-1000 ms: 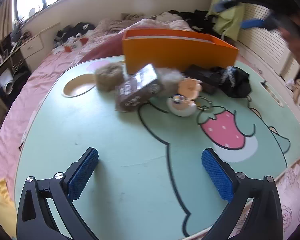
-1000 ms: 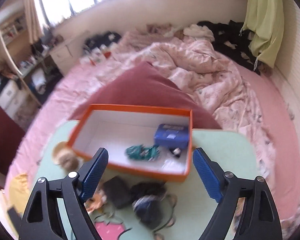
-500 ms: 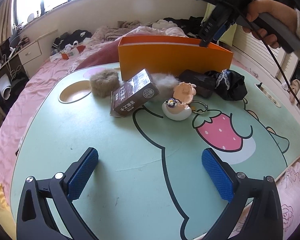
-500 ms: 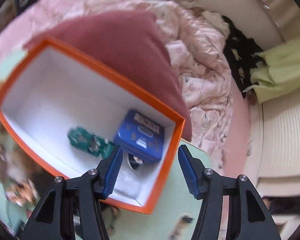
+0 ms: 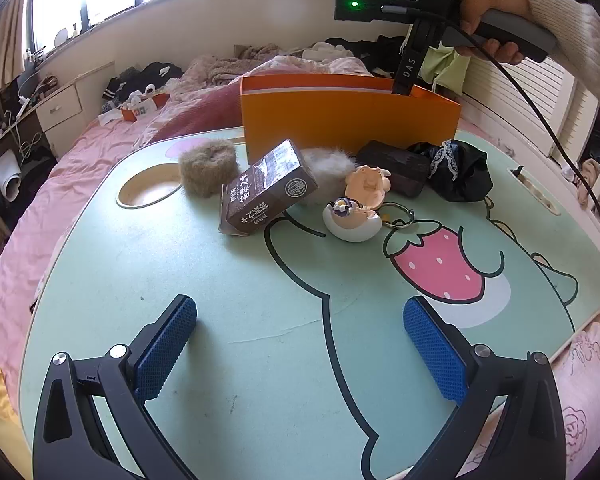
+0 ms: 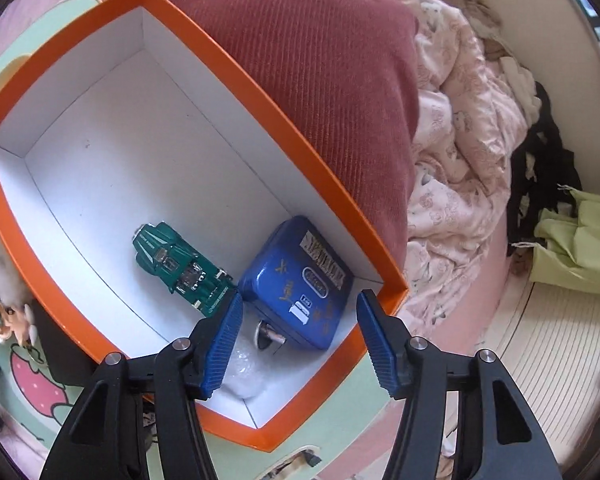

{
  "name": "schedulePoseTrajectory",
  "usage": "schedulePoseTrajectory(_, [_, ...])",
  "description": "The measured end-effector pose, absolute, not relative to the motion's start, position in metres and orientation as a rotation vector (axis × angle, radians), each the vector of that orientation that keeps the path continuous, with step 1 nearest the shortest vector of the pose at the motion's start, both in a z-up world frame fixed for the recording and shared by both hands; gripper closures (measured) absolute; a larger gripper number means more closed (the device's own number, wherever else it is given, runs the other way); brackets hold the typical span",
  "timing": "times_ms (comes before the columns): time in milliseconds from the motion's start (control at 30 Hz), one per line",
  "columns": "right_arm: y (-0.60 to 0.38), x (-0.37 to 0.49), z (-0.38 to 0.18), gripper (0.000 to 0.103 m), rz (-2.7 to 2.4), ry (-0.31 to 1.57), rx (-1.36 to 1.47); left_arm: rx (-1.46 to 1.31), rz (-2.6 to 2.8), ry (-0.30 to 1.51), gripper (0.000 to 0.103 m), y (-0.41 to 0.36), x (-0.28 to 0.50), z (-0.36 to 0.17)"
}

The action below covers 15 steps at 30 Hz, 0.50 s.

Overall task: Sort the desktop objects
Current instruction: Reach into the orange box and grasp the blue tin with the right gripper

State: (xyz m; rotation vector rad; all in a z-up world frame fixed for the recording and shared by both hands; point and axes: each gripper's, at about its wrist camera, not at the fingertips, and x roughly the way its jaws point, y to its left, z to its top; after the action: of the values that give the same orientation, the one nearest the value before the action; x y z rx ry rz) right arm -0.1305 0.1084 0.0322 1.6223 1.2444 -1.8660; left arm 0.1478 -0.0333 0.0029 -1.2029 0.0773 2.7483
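Right gripper [image 6: 299, 334]: I have it pointed steeply down into the orange box [image 6: 204, 60], jaws partly apart, nothing pressed between the pads. The blue tin [image 6: 300, 284] lies on the box floor beyond the tips, leaning toward the near corner; I judge it only framed by the jaws, not held. Beside it, the green toy car [image 6: 180, 268], and under the tin's edge a small metal piece and something clear and crinkly that I cannot identify.

Left gripper [image 5: 300, 354]: jaws wide apart and empty, hovering low over bare table [image 5: 260, 320], well apart from the clutter.

Progress, my estimate: tin and car count as sorted, so under halfway. On the table in front of the box I see:
- brown carton [image 5: 266, 196], tipped against white fluff [image 5: 330, 164]
- brown fluffy ring [image 5: 208, 166], just beside the round recess
- egg toy [image 5: 352, 220] and pig charm [image 5: 370, 188], with a key ring touching
- dark block [image 5: 396, 166]
- black lace cloth [image 5: 460, 174], touching the block

Obstructions: these items crowd against the box's front wall, several touching, so single picks will be awkward. The box wall is tall; each carry needs to clear it. The right gripper's cable [image 5: 540, 120] hangs over the table's right side.
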Motion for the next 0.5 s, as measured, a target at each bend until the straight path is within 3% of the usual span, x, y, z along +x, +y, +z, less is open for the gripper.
schedulePoseTrajectory(200, [0.1022,-0.1336,0.0218,0.045,-1.826,1.269,1.582,-1.199,2.747,0.08,0.0,-0.0334,0.1483,0.0026])
schedulePoseTrajectory(300, [0.1054,-0.136,0.0229,0.061,-1.821,1.188,1.575,-1.194,2.746,0.082,0.0,-0.032,0.1498,0.0023])
schedulePoseTrajectory(500, [0.1067,-0.127,0.0301,0.07,-1.885,1.176,1.468,-1.19,2.745,0.082,0.0,-0.0317,0.1503,0.0023])
